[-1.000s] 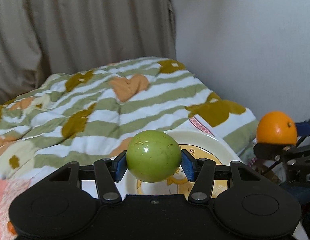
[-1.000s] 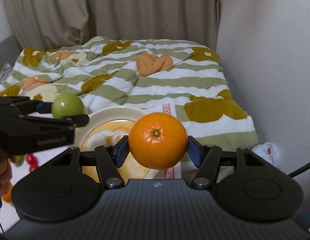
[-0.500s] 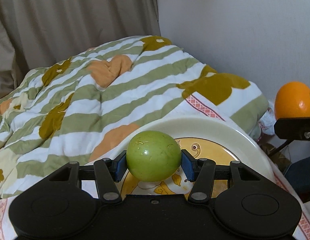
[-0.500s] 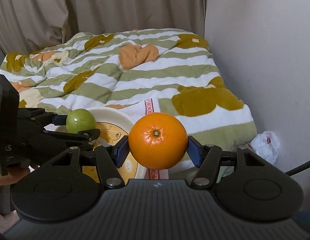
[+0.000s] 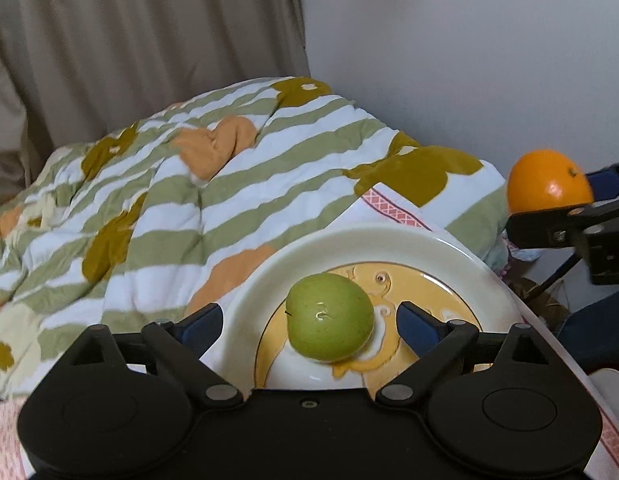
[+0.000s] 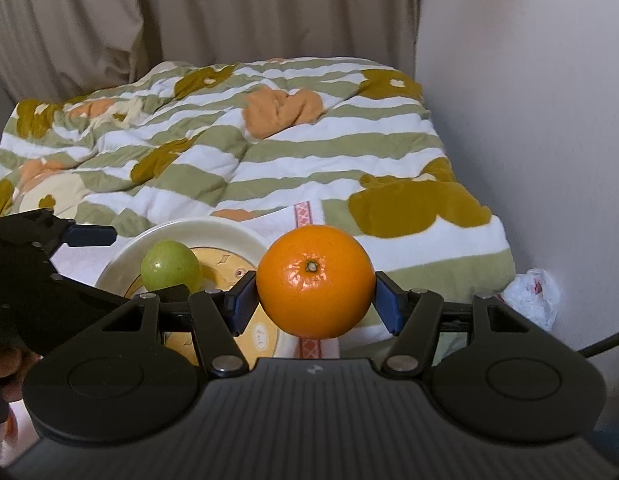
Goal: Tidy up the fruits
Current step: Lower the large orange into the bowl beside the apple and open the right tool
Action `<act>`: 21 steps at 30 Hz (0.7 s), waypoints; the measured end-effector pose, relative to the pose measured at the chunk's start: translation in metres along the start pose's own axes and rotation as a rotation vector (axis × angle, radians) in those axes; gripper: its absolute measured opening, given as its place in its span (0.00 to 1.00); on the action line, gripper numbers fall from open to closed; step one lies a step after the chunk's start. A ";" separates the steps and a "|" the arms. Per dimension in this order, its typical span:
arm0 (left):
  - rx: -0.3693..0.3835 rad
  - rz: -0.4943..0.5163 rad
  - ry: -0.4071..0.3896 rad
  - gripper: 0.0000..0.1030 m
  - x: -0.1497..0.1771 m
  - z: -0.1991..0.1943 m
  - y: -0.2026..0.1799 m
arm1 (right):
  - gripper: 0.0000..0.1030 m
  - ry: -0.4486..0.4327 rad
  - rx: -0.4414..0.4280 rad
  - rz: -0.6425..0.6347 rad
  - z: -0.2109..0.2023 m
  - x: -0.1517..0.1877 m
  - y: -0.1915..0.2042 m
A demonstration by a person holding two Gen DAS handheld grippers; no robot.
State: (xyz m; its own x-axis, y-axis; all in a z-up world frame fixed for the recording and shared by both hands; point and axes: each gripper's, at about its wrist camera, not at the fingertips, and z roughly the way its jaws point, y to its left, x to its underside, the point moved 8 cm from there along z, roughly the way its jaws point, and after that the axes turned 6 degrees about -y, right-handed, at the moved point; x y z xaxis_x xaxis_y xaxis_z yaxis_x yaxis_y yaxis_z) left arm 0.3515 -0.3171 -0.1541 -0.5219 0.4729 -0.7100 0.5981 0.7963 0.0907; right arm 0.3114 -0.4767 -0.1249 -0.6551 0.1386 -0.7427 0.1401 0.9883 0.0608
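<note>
My left gripper (image 5: 309,322) has just been opening; its blue pads now stand wide and clear of the round green apple-like fruit (image 5: 329,316), which sits between them but untouched, resting on the cream plate with the yellow cartoon centre (image 5: 461,256). My right gripper (image 6: 314,300) is clamped on the glossy round orange (image 6: 314,281), stem facing me, held in the air beyond the plate's edge. The relation that matters, I judge, is this: from the right wrist view the plate (image 6: 229,230) lies at about nine o'clock from the orange, with the green fruit (image 6: 171,266) at its near left part and the left gripper's fingers (image 6: 89,236) around it. The right hand is the nearer one for that bare right side of the plate.
</note>
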 end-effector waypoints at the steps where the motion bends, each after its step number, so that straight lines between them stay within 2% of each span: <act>1: -0.003 -0.007 0.002 0.94 0.001 -0.004 0.002 | 0.74 0.004 -0.010 -0.006 0.001 0.000 0.003; 6: -0.037 -0.016 0.005 0.94 0.011 -0.023 0.011 | 0.74 0.019 -0.058 -0.071 0.011 0.005 0.022; 13: -0.071 -0.084 0.025 0.95 0.033 -0.046 0.023 | 0.74 0.038 -0.143 -0.211 0.039 0.016 0.058; 21: -0.114 -0.135 0.034 0.95 0.055 -0.066 0.035 | 0.74 0.042 -0.152 -0.304 0.063 0.027 0.073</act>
State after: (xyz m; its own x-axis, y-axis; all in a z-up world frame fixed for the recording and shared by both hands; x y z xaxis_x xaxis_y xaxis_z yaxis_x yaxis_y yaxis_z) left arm 0.3035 -0.2388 -0.1436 -0.6142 0.3699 -0.6971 0.4493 0.8901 0.0765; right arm 0.3511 -0.4049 -0.1827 -0.6803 -0.1641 -0.7143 -0.1762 0.9826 -0.0579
